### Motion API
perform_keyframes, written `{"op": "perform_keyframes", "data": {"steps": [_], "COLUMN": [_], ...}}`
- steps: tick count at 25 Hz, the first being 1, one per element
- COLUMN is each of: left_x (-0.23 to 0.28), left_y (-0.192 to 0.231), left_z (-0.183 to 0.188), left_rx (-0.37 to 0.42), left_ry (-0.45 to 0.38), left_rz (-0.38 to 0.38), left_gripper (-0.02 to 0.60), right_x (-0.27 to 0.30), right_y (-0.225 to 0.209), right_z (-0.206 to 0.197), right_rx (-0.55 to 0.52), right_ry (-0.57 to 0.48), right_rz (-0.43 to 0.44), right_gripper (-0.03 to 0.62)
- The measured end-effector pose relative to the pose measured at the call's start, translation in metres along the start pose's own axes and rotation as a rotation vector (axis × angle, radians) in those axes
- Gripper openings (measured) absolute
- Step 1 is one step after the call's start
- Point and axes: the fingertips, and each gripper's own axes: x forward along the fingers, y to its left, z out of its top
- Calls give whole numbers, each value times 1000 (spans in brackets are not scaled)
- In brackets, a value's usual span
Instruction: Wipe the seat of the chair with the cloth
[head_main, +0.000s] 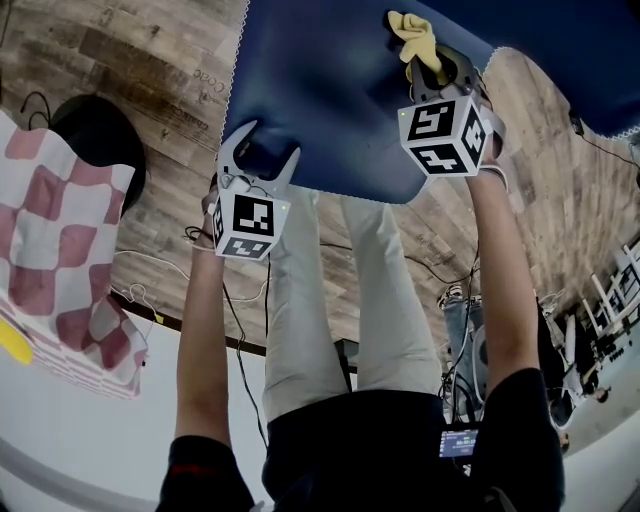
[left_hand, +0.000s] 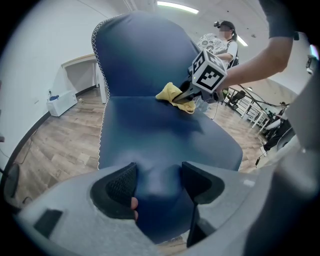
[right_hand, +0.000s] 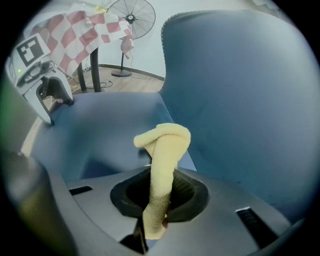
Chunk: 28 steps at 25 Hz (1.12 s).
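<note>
Right gripper (right_hand: 159, 197) clamps the soft, probably light yellow cloth (right_hand: 165, 145) by its bunched middle; left gripper (left_hand: 157, 182) stands spread at the chair seat (left_hand: 165, 135) edge.

On the chair seat (head_main: 330, 90), the cloth (head_main: 415, 40) lies at one o'clock in the right gripper (head_main: 440, 68) jaws, with the left gripper (head_main: 262, 152) at seven o'clock.
</note>
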Motion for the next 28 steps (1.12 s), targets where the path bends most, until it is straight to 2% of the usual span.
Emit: {"op": "perform_keyframes", "data": {"steps": [9, 19, 28], "left_x": [1, 1, -1], "left_y": [2, 3, 2], "left_z": [2, 1, -1], "left_rx": [-2, -3, -2], "left_ry": [-2, -8, -15], "left_rz": [-2, 0, 2], "left_gripper": [288, 288, 288], "right_x": [11, 16, 20], "right_y": [21, 32, 46], "right_z": [44, 61, 91], "right_rx": [-28, -2, -35], "right_ry": [-54, -64, -108], "right_rz": [37, 37, 61], "right_gripper": [49, 49, 49]}}
